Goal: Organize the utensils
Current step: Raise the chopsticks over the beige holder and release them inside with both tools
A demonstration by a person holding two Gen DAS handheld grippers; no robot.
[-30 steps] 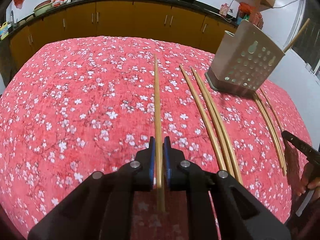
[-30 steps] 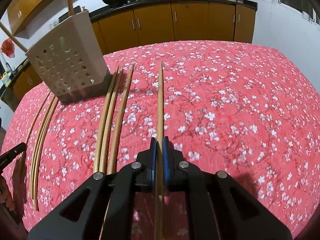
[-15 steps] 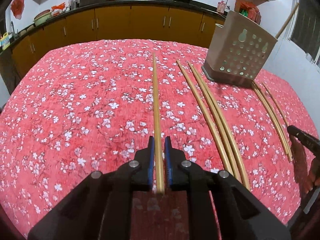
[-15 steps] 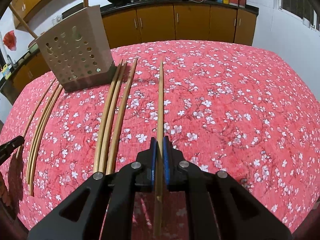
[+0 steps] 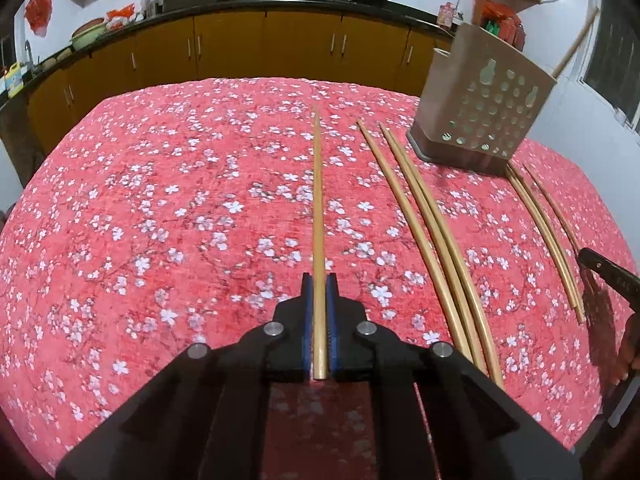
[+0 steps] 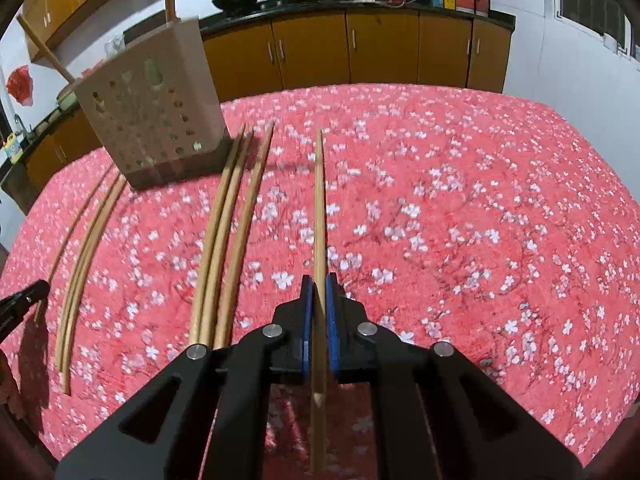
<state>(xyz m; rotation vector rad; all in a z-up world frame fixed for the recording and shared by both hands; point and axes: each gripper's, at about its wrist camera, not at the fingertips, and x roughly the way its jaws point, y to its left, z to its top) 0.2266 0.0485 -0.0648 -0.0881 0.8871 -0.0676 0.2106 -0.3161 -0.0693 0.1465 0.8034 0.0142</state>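
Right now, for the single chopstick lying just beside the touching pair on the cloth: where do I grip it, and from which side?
Take the single chopstick at its far half, from straight above, fingers straddling its width. It lies flat on the cloth, and toward the near end it closes against the pair, so a finger likely fits between them only farther up.
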